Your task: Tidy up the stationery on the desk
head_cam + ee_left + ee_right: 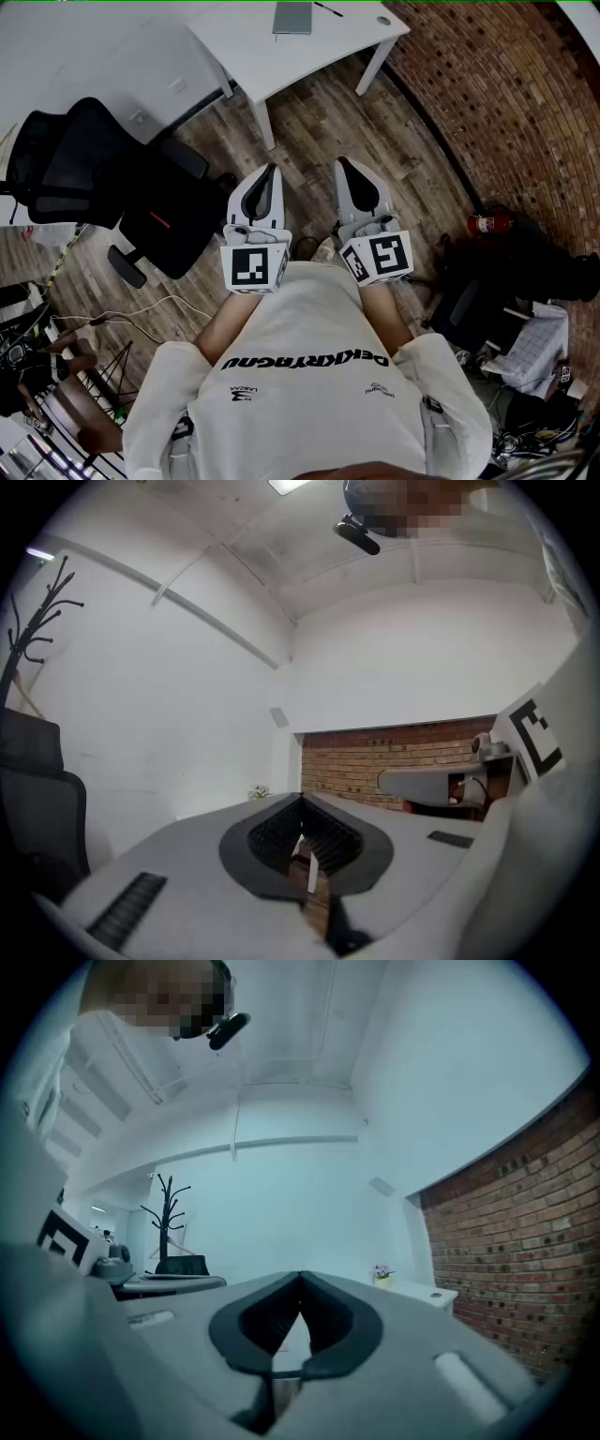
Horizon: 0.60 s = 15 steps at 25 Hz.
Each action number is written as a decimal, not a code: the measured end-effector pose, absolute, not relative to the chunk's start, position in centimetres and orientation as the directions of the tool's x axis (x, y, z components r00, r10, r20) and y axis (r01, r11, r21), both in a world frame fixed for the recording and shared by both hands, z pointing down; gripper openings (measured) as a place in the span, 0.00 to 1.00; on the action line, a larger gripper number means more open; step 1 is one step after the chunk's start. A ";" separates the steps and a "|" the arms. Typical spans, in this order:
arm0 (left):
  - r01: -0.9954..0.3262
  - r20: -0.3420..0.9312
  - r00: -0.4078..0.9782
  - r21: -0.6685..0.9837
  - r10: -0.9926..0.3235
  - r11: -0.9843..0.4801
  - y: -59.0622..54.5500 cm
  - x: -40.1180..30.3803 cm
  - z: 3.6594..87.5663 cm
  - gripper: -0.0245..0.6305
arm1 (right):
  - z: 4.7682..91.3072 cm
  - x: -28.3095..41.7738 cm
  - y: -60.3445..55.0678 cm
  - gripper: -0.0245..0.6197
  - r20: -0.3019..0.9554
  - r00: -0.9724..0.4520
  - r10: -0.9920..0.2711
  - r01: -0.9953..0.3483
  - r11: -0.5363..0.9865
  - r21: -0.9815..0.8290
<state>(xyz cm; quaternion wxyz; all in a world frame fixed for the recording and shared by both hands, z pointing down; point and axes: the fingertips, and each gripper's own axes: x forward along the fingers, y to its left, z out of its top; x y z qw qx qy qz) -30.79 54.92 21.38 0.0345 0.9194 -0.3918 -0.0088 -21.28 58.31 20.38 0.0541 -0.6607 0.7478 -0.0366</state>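
A white desk (281, 58) stands ahead on the wooden floor, far from both grippers. On it lie a grey notebook-like slab (292, 17), a dark pen (328, 8) and a small round item (383, 20). The person holds my left gripper (273, 170) and my right gripper (341, 162) side by side at chest height, short of the desk. The left gripper (302, 799) is shut, its jaw tips meeting with nothing between them. The right gripper (300, 1277) is shut the same way and holds nothing. Both gripper views look up at walls and ceiling.
A black office chair (103, 178) stands left of the grippers. A brick wall (506, 103) runs along the right, with a red fire extinguisher (487, 223) and dark bags at its foot. Cables (141, 314) and gear lie at the lower left.
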 end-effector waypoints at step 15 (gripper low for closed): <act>-0.753 0.037 0.658 0.016 -0.752 -0.658 56.7 -21.0 23.6 0.04 | 22.0 -11.4 59.7 0.04 -0.021 -0.143 -0.989 -0.977 0.145 -0.157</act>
